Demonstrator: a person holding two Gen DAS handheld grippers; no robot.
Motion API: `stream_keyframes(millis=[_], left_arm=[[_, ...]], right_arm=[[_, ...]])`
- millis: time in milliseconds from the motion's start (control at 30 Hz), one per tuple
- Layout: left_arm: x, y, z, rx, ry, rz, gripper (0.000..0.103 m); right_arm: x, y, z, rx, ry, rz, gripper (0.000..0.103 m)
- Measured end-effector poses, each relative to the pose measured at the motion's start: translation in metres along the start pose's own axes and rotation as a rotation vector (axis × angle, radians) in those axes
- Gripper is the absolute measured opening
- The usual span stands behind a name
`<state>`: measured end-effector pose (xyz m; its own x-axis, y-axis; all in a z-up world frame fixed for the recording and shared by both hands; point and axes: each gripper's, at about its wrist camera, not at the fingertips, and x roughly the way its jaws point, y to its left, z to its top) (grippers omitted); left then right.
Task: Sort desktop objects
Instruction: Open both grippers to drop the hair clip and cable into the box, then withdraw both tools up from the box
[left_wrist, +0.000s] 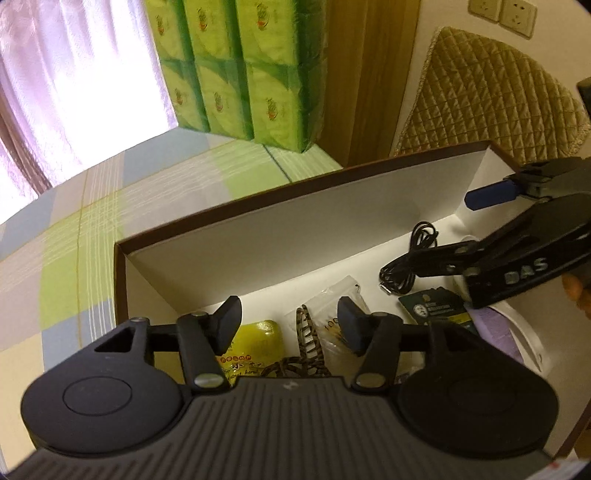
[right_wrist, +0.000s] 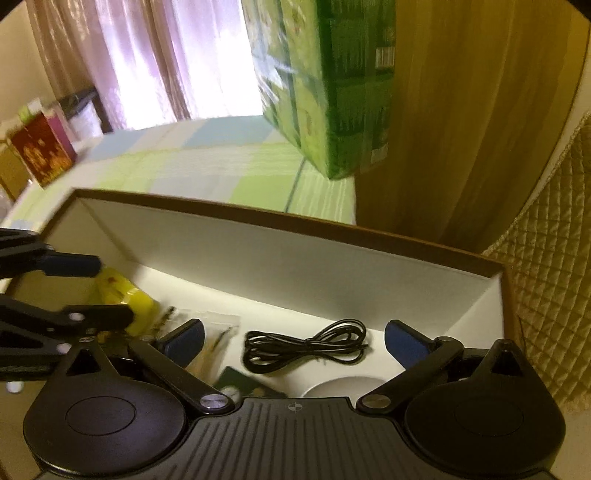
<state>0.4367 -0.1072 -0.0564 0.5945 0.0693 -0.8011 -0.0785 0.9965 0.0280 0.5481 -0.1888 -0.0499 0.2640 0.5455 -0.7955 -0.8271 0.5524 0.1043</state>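
Note:
An open box with a brown rim and white walls holds the sorted things. In it lie a yellow packet, a tortoiseshell hair clip, a clear bag, a coiled black cable and a dark green card. My left gripper hangs open over the box's left part, above the packet and clip, holding nothing. My right gripper is open above the cable, with nothing between its fingers.
The box stands on a checked green, blue and white cloth. A tall stack of green tissue packs rises behind it. A quilted chair back is at the right, a red box at the far left, and a white round object in the box.

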Motion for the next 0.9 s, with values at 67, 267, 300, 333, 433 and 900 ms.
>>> stream_keyframes(millis=[67,267,300,333,433,900], left_arm=[[-0.005,-0.001,0.000,0.003,-0.010,0.004,0.069],[-0.031,-0.006,0.000,0.012,-0.058,-0.027,0.085],[-0.036,-0.008,-0.001,0.015,-0.070,-0.029,0.086],[-0.041,-0.009,-0.001,0.019,-0.079,-0.033,0.087],[-0.056,-0.014,-0.002,0.025,-0.104,-0.045,0.089],[-0.134,-0.023,-0.028,0.060,-0.271,0.013,0.102]], right_arm=[[-0.015,0.004,-0.005,0.002,-0.024,0.006,0.101],[-0.059,0.014,-0.027,0.056,-0.098,0.024,0.101],[-0.066,0.017,-0.031,0.065,-0.110,0.026,0.101],[-0.073,0.020,-0.035,0.073,-0.121,0.024,0.101],[-0.088,0.030,-0.044,0.085,-0.149,0.008,0.101],[-0.132,0.084,-0.083,0.144,-0.207,-0.067,0.101]])
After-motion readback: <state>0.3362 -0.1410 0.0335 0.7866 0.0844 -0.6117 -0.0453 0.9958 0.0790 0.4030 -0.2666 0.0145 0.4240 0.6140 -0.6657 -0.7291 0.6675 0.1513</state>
